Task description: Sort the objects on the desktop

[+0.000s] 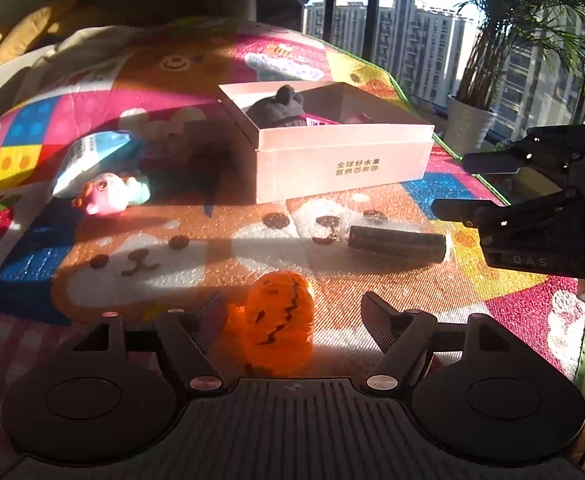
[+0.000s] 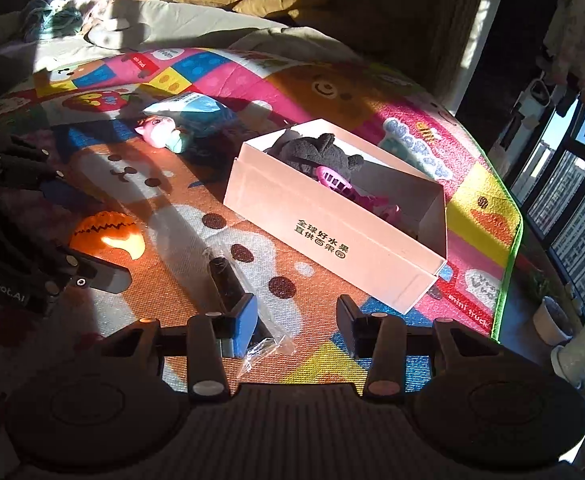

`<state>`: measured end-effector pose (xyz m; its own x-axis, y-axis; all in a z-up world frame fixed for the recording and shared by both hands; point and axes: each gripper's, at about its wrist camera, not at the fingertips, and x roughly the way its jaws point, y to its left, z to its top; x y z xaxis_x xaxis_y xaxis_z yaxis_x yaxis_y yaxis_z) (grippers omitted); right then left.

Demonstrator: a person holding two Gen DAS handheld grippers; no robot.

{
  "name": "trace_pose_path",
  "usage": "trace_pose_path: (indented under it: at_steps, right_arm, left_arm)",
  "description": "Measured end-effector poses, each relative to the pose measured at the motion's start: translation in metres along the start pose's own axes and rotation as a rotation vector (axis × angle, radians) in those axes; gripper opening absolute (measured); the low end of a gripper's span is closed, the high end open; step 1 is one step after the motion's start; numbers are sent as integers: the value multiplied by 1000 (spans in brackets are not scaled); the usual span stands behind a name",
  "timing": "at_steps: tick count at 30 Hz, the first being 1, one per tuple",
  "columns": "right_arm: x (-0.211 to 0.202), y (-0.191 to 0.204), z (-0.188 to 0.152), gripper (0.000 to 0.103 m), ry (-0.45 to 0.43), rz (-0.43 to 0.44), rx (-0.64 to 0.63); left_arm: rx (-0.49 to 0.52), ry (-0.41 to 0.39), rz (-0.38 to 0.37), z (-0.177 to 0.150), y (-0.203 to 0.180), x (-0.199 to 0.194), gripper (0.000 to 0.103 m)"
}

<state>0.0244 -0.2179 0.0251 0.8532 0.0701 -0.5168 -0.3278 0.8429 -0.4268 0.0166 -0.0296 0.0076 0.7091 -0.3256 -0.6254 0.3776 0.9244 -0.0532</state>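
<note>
Orange ball (image 1: pixel 280 320), then box (image 1: pixel 344 160) printed "全球好水果"

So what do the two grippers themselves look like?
Both are black two-finger tools. The left gripper has round silver pins, ribbed body and two round discs. The right gripper matches, with a blue pad on one finger and pale lettering on its side.

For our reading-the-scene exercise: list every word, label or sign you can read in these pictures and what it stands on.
"全球好水果" over "直供百果园": side of the pink box.
"DAS": body of the right gripper.
"nRobot.AI", start cut off: body of the left gripper.
"mini truck", partly blurred: play mat.
Blue packet: print too small to read.
</note>
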Motion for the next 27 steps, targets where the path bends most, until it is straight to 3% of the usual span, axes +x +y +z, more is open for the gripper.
trace_pose_path:
  at_steps: [2, 3, 5, 7, 8, 9, 11, 14, 17, 18, 20, 22, 27]
  right_arm:
    - [8, -14, 1, 54, 28, -93, 51]
    - [10, -24, 2, 54, 45, -82, 118]
    - [5, -37, 3, 58, 56, 14, 263]
    - [-9, -35, 2, 71, 23, 147, 319]
    - [-15, -29, 1, 81, 13, 193, 314]
    - [-16, -24, 0, 85, 17, 218, 300]
    - [-12, -3, -2, 85, 69, 244, 200]
    - [6, 8, -7, 85, 112, 110, 59]
    - [25, -4, -8, 85, 121, -129, 46]
    - [26, -11, -6, 85, 117, -141, 90]
    - [18, -24, -4, 86, 93, 4, 229]
    - [12, -22, -2, 90, 67, 170, 283]
    - [26, -4, 10, 102, 95, 266, 275]
  left_arm:
    - [-5, -4, 0, 0, -1, 0, 83]
    - [-8, -4, 3, 0, -1, 1, 84]
    - [-8, -6, 11, 0, 0, 0, 85]
    - [-6, -18, 29, -1, 2, -3, 89]
    - [-5, -24, 38, -1, 4, -4, 92]
    - [-6, -31, 48, -1, 6, -5, 93]
    - [-23, -30, 54, -2, 11, -5, 94]
    - [-40, -28, 49, -5, 14, -4, 94]
    - [-50, -32, 44, -8, 15, -4, 96]
    - [-54, -35, 45, -8, 16, -5, 96]
    - [-67, -32, 48, -8, 18, -4, 97]
    - [-72, -26, 45, -9, 18, -3, 97]
    - [-64, -30, 49, -10, 16, -4, 98]
